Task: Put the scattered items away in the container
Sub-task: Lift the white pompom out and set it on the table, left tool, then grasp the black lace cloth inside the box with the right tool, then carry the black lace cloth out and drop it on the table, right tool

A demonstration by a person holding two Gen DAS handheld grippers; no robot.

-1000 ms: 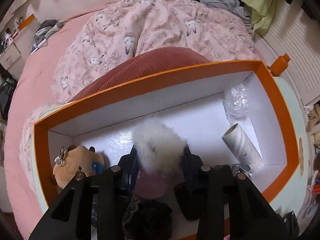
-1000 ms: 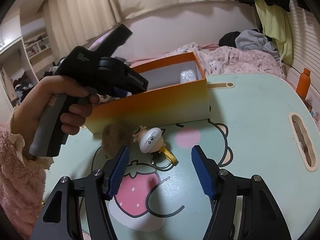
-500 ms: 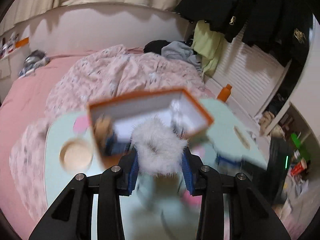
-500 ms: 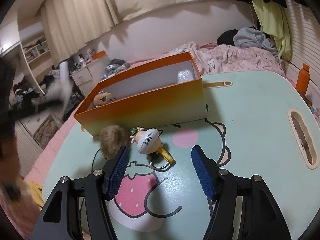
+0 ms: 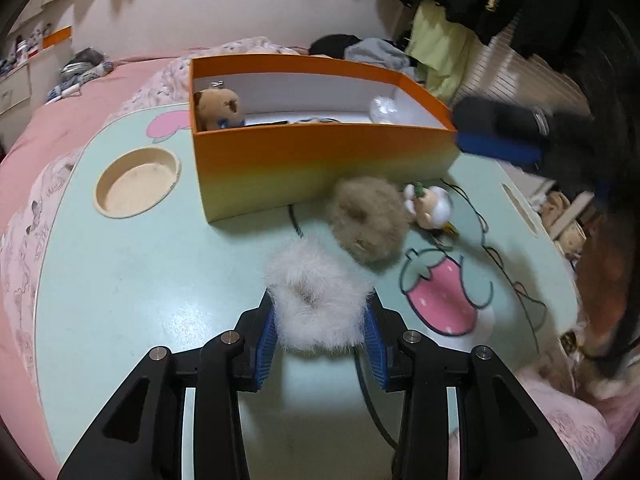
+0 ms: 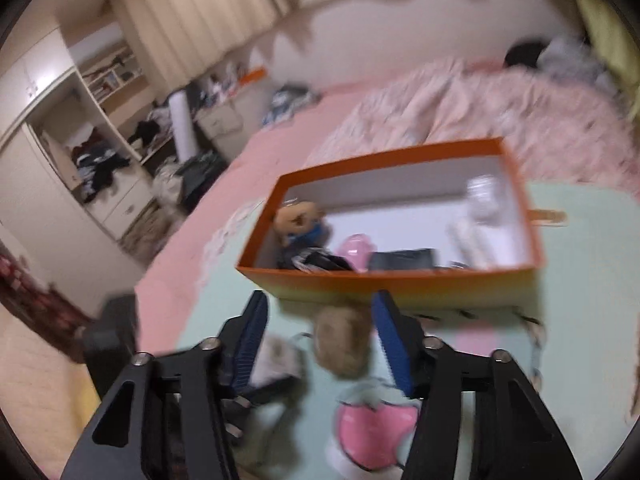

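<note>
Left gripper (image 5: 320,322) pinches a white fluffy scrunchie (image 5: 318,300) between its blue pads, holding it low over the mint-green table (image 5: 140,280), near the middle of the top and on the near side of the orange box (image 5: 320,160). Right gripper (image 6: 320,344) has its jaws spread wide with nothing between the pads; its view is motion-blurred, and it hangs above the table just in front of the box's near wall, with a brown fluffy scrunchie (image 6: 340,344) showing on the table below, between the fingers. In the left wrist view that brown fluffy scrunchie (image 5: 368,224) lies on the table touching or just beside the box's front wall, and a small white doll keychain (image 5: 430,206) lies just beside it toward the right edge of the table. A blurred view of the right gripper (image 5: 500,136) appears at the box's right front corner. Inside the box a brown plush toy (image 5: 218,106) sits in the left end and a clear crumpled plastic piece (image 5: 382,110) in the right end; the right wrist view also shows a pink object (image 6: 356,248) and dark items along the near wall, too blurred to name. A round recessed cup holder (image 5: 138,186) is set in the table left of the box, and a strawberry drawing (image 5: 444,300) is printed on the top toward the right.
</note>
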